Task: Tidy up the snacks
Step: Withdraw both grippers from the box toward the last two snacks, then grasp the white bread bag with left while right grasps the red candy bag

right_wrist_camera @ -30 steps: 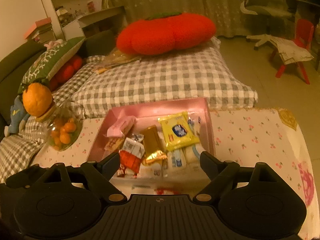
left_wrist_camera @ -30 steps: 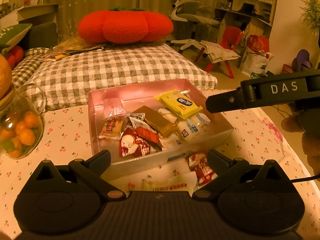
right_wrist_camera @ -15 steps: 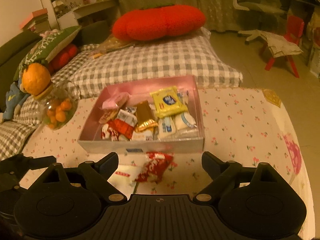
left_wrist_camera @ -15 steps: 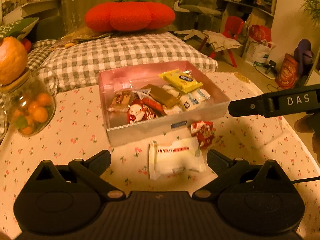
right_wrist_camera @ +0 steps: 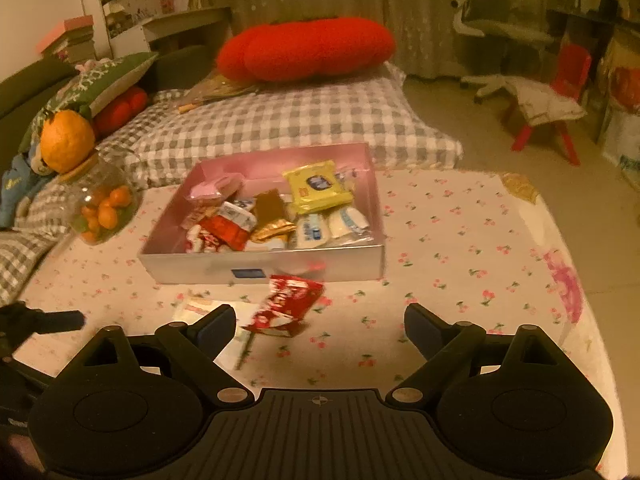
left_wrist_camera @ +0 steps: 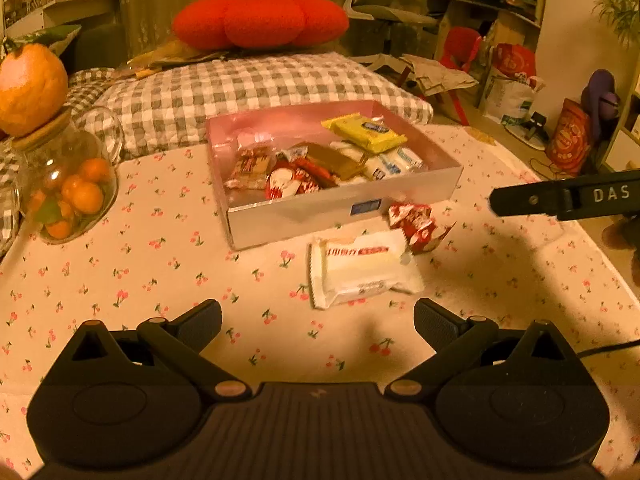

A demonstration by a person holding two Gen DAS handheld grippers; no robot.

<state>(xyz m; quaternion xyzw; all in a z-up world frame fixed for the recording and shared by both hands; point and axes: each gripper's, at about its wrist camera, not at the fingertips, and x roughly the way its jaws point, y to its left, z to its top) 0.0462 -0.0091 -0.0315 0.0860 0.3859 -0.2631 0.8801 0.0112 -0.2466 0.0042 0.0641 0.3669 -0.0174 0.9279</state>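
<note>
Holding mixed snack packets [left_wrist_camera: 320,164]: pink box [left_wrist_camera: 344,210]; oranges: glass jar [left_wrist_camera: 68,192].

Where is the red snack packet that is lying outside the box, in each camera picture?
Left wrist view: the red snack packet lies right of centre on the tablecloth, just in front of the box's near right corner, touching the white packet.
Right wrist view: the red snack packet lies near the middle, below the box's front wall, between the open fingers.
Shared landmark: the blue label on the box's front wall.
</note>
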